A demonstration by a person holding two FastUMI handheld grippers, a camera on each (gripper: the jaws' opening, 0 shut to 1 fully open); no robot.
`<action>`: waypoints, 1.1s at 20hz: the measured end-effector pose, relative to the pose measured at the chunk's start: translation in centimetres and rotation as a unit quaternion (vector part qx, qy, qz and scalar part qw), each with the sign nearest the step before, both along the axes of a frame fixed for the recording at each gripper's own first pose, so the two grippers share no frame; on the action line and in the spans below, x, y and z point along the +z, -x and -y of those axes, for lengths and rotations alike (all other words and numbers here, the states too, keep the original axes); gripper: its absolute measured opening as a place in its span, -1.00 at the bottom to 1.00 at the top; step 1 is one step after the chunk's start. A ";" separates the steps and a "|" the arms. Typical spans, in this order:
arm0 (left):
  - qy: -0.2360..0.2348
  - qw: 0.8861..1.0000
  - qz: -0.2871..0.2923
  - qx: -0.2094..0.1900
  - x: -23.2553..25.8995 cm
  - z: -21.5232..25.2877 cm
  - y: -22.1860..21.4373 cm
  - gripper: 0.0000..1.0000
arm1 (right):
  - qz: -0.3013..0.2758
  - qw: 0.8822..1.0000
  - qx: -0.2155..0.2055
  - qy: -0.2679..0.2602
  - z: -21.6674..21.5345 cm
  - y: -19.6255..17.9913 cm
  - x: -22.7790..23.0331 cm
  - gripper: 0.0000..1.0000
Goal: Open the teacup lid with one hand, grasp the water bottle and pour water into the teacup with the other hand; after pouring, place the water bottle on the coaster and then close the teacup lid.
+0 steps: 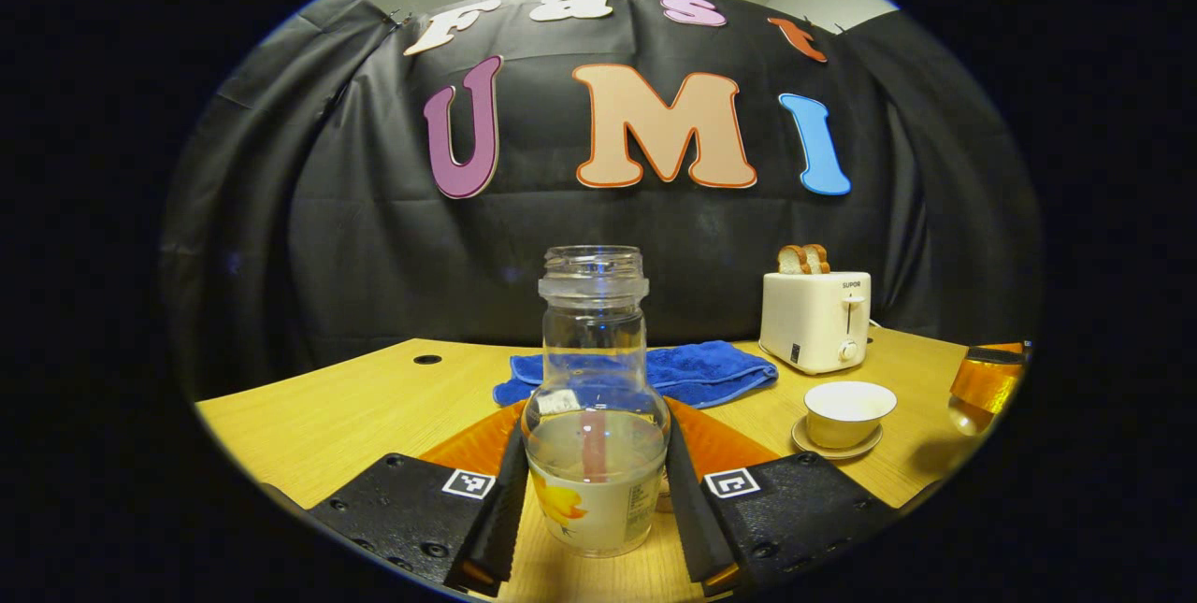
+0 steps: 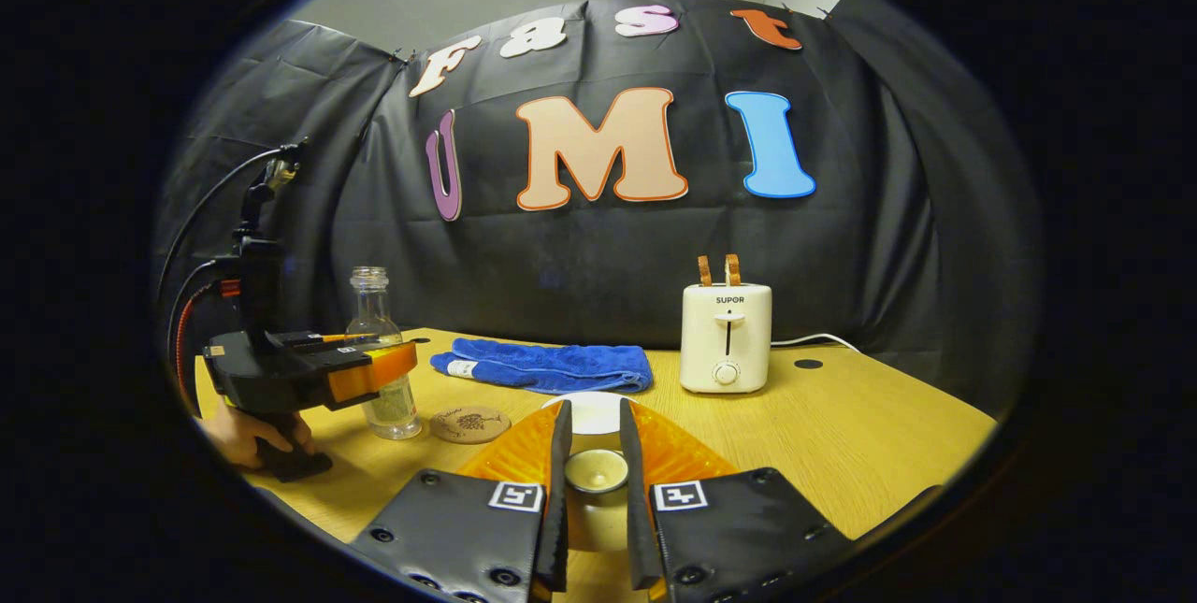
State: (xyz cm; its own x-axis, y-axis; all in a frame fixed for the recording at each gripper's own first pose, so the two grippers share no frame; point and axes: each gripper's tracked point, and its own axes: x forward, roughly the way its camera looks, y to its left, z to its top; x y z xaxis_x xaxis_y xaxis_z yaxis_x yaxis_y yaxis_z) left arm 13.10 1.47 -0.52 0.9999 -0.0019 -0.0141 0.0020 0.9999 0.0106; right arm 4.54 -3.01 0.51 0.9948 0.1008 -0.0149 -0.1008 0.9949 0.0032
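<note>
Jaws of the left gripper (image 1: 593, 500) clasp the clear glass water bottle (image 1: 595, 416), which stands upright on the wooden worktop (image 1: 309, 416). Jaws of the right gripper (image 2: 593, 491) pinch the knob of the white ceramic teacup lid (image 2: 596, 470). The uncovered white teacup (image 1: 849, 412) sits on its saucer right of the bottle; the round brown coaster (image 2: 469, 423) lies just beside the bottle. Step in hand appears to be pouring: next, lift the bottle and tilt it over the teacup.

Towel (image 1: 645, 371) behind bottle (image 1: 595, 416), toaster (image 1: 815, 319) rt.

Black claw (image 1: 593, 509), orange shell, square markers, screws.
</note>
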 end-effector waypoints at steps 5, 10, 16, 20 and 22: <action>-0.154 0.988 -0.007 -0.019 -0.1 1.6 -1.2 0.32 | 0.004 0.999 -0.054 0.002 4.2 1.4 0.2 -0.43; -0.349 0.934 -0.036 -0.071 -2.0 5.6 -2.9 0.31 | 0.006 0.995 -0.098 0.004 8.1 3.3 0.5 -0.43; -0.543 0.831 -0.064 -0.106 -3.0 8.0 -4.2 0.29 | 0.006 0.991 -0.133 0.005 12.2 3.8 0.6 -0.43; -0.617 0.777 -0.062 -0.109 -2.4 8.9 -4.6 0.31 | 0.007 0.990 -0.143 0.006 13.3 3.9 0.7 -0.43; -0.649 0.749 -0.069 -0.115 -2.5 8.9 -4.9 0.32 | 0.007 0.990 -0.142 0.005 13.2 3.9 0.7 -0.43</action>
